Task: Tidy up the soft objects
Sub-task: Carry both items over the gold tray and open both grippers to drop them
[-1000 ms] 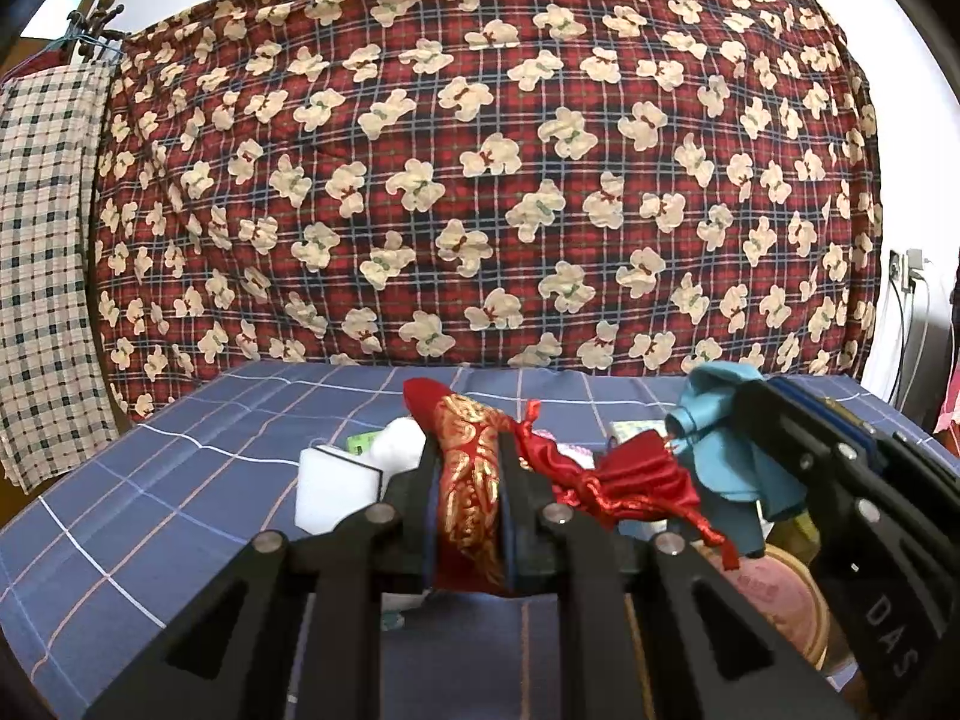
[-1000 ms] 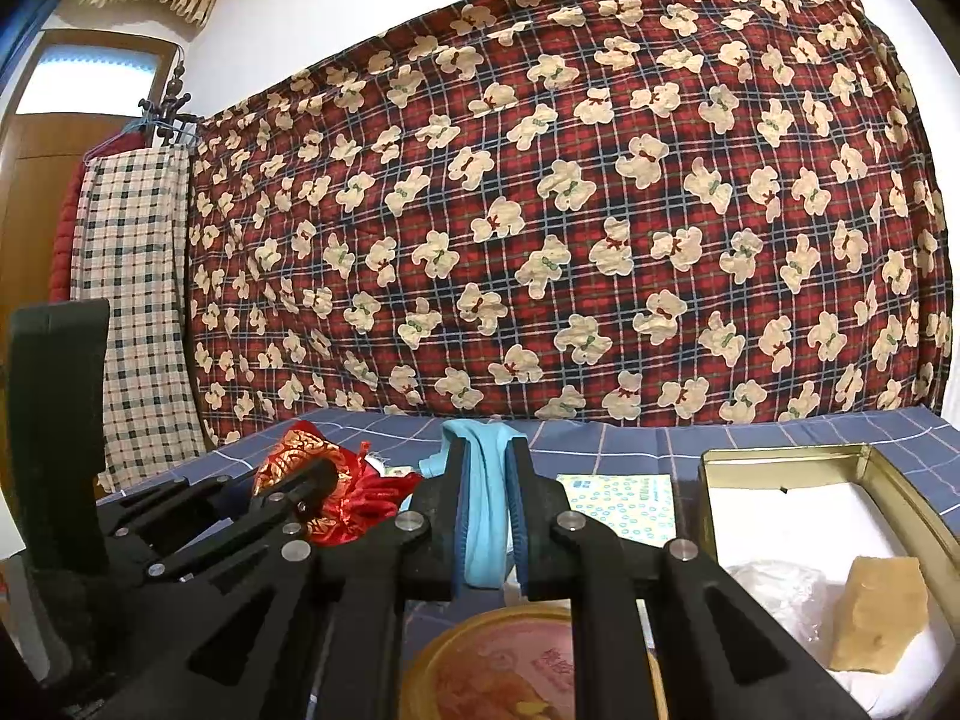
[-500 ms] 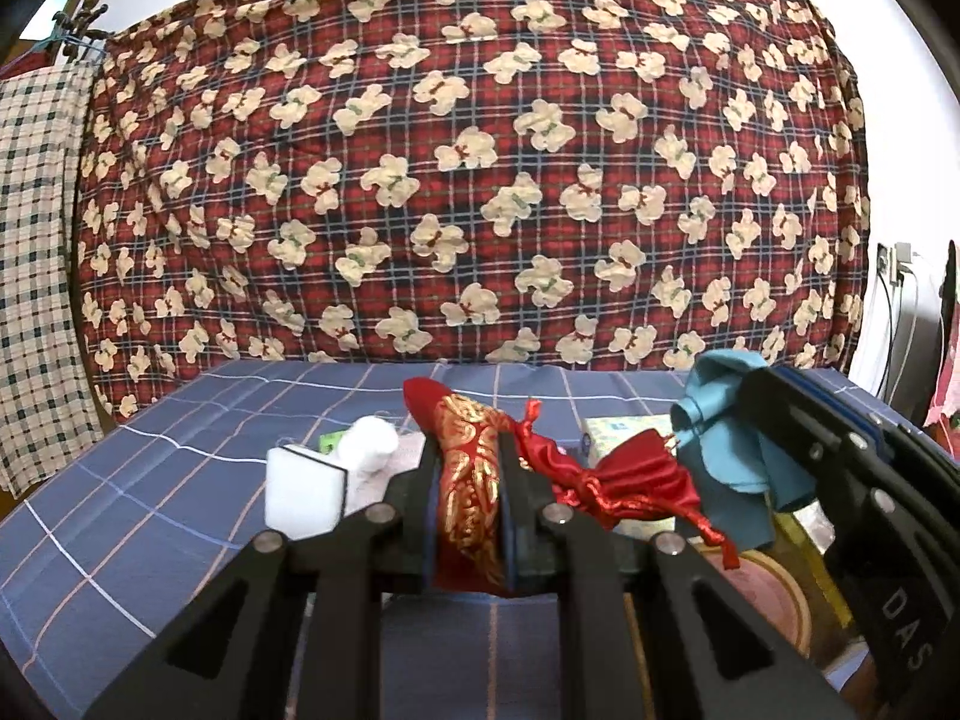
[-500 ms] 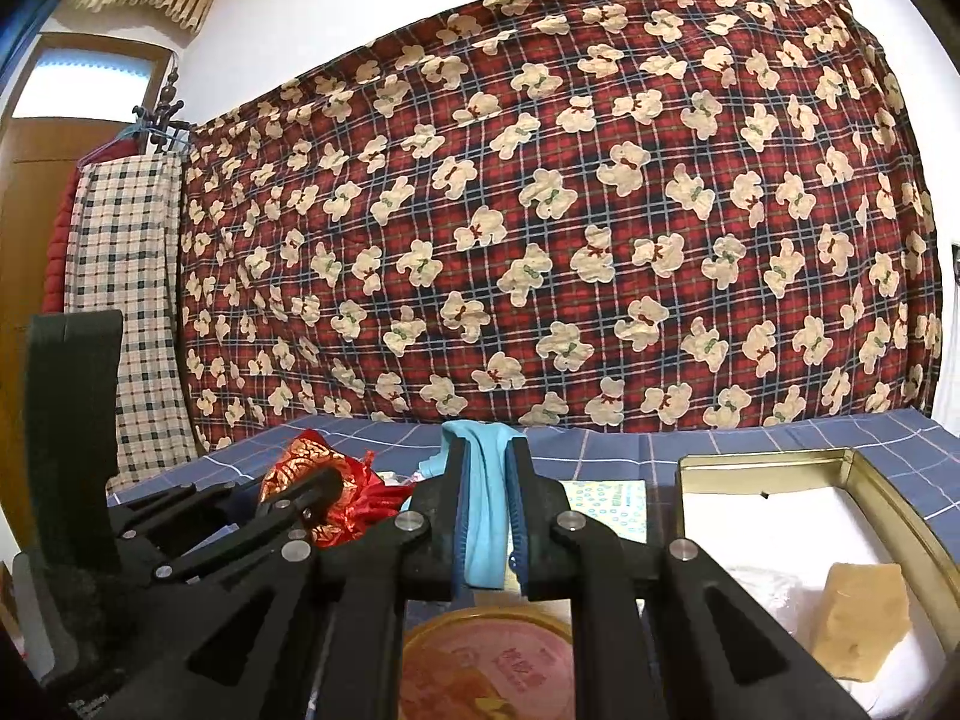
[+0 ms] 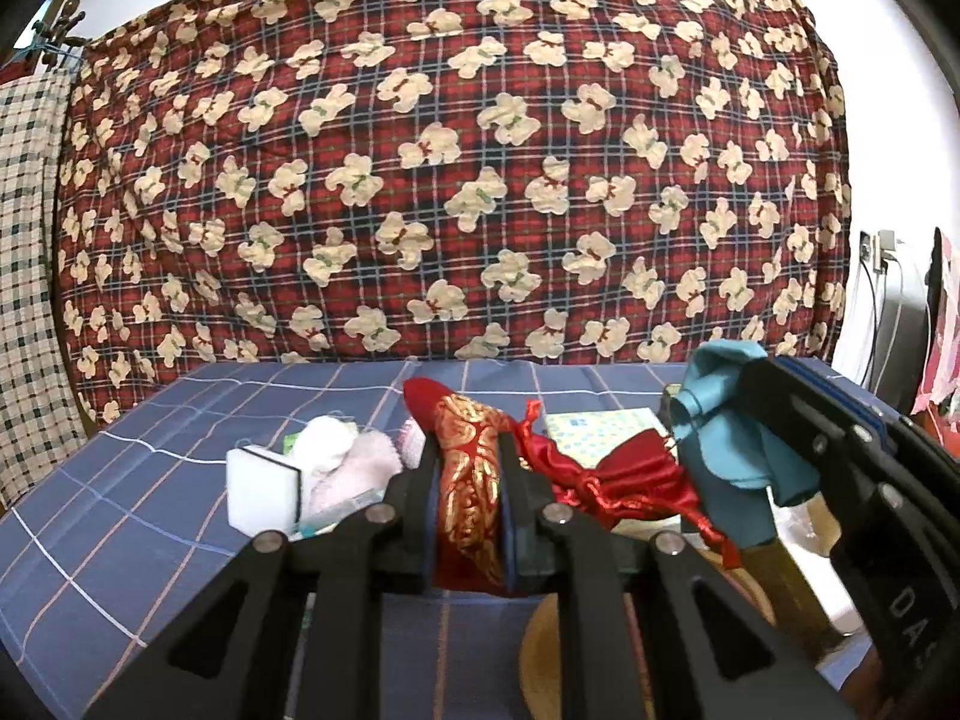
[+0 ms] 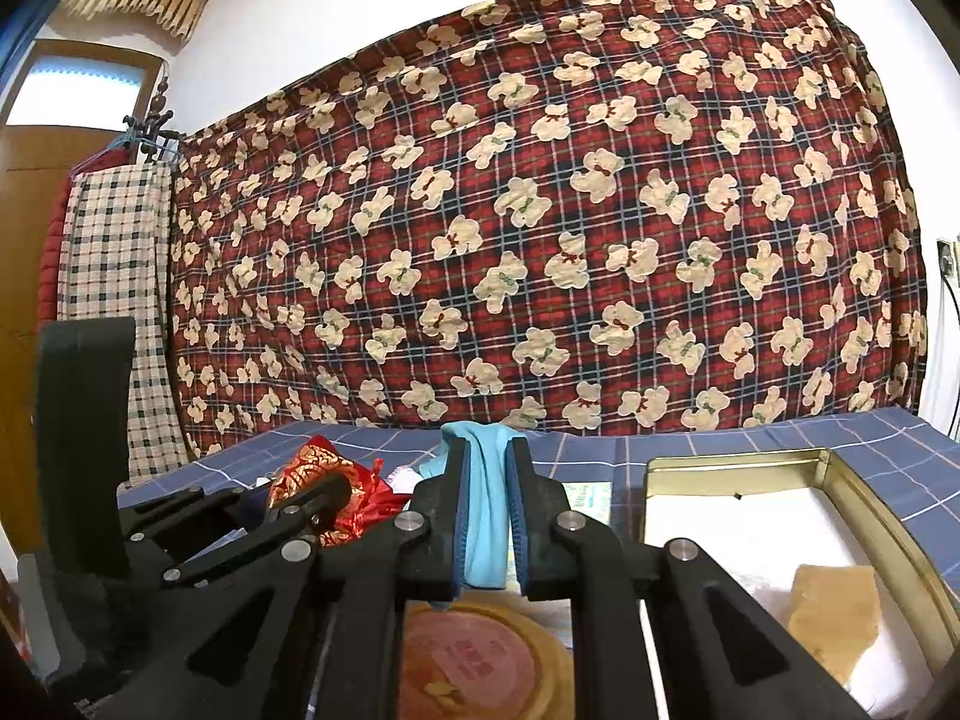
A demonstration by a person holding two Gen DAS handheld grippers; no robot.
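Observation:
My left gripper is shut on a red and gold drawstring pouch, held above the blue checked tablecloth; the pouch also shows in the right wrist view. My right gripper is shut on a teal cloth, which shows at the right in the left wrist view. A gold tin box with a white lining and a tan sponge lies at the right. A white sponge block and pink and white fluffy cloths lie at the left.
A round tin lid with a red print lies just below my right gripper. A flat printed pack lies behind the pouch. A red plaid bear-print sheet hangs behind the table. A checked cloth hangs at the left.
Both grippers have risen a little and drifted right with their loads; the white sponge and tin box sit lower and further left in view. Both grips are unchanged.

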